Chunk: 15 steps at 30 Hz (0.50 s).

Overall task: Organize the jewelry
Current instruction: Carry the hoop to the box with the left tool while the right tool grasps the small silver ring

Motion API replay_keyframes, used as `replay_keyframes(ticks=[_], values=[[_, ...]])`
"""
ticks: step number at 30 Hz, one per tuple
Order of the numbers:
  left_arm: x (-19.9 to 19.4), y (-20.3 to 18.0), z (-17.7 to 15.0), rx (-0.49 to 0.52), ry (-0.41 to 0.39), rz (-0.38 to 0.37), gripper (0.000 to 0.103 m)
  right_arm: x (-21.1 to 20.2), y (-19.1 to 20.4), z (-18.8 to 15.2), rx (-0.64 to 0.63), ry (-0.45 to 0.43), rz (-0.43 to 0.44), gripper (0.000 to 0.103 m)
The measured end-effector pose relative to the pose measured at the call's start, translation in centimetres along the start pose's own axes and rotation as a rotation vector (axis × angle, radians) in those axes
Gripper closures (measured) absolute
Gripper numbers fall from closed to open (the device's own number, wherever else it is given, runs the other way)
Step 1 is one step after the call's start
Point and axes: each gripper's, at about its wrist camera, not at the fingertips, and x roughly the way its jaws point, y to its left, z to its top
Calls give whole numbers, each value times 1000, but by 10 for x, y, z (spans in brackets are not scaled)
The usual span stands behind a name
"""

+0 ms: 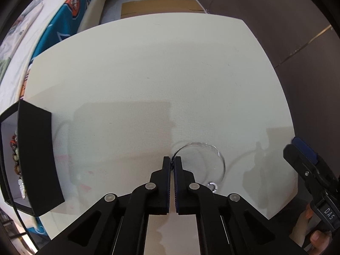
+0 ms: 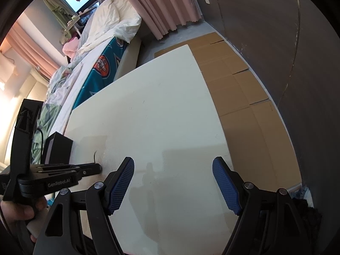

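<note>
My left gripper (image 1: 172,161) is pinched shut on the thin wire bangle (image 1: 201,161) lying on the white table (image 1: 148,74); my right gripper (image 2: 173,182) hangs wide and empty. Several beaded pieces (image 1: 17,159) already sit in the black jewelry box (image 1: 36,155), so I judge this bangle still has to go there.

My left gripper (image 1: 172,161) points steeply down at the tabletop (image 1: 148,74) near its near edge, jaws drawn together until the pads almost meet, pinching the thin wire of a clear bracelet (image 1: 221,159) at the very tips. My right gripper (image 2: 173,170) tilts down less steeply, well over toward the right edge of the tabletop, its blue pads (image 2: 225,187) standing wide apart with nothing between them. In the right wrist view my left hand (image 2: 19,214) wraps the handle of the left gripper at the lower left; fingers of my right hand (image 1: 316,237) show at the left view's lower right
</note>
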Motion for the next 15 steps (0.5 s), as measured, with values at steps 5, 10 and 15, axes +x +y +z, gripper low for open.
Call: replay_keyframes(ticks=[5,10,15], values=[[-17,11,2,-3,-50,-5,101,2,8,-1,-20,15,23,26],[-34,26,0,-21,-93,-7,101,5,32,-5,-86,42,46,28],[-52,47,-4,-47,-137,-5,101,14,56,-12,-159,90,45,37]])
